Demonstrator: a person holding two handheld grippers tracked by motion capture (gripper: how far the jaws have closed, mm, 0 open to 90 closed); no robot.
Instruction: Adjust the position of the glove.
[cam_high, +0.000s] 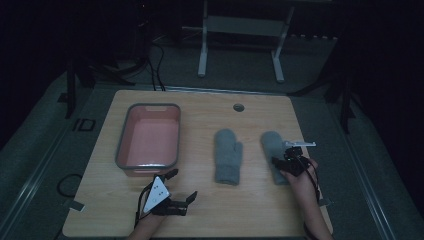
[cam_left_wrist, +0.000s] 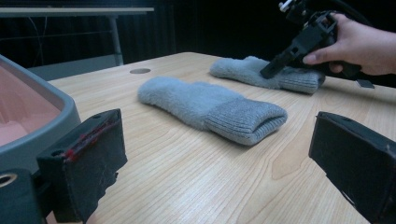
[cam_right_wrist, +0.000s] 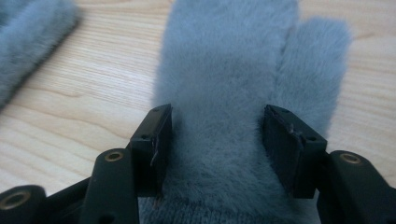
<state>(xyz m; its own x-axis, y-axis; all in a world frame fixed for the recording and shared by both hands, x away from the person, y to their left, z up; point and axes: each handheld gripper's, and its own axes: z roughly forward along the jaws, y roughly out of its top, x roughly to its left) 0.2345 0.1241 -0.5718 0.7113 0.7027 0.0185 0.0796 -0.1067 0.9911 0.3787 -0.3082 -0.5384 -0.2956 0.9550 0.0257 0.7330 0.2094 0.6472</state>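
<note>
Two grey mittens (cam_high: 228, 156) lie right of the tray (cam_high: 172, 136); right hand-held gripper (cam_right_wrist: 215, 135), spread, straddles one (cam_right_wrist: 224, 70); sink deeper, then pinch.

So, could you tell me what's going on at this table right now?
A person is working with a two-jaw gripper in each hand. The right gripper sits over the right-hand grey mitten, near its cuff, with its jaws apart on either side of the fleece. Whether the pads press on it I cannot tell. A second grey mitten lies flat beside it. The left gripper rests open on the wooden table, just in front of a grey-rimmed pink tub.
</note>
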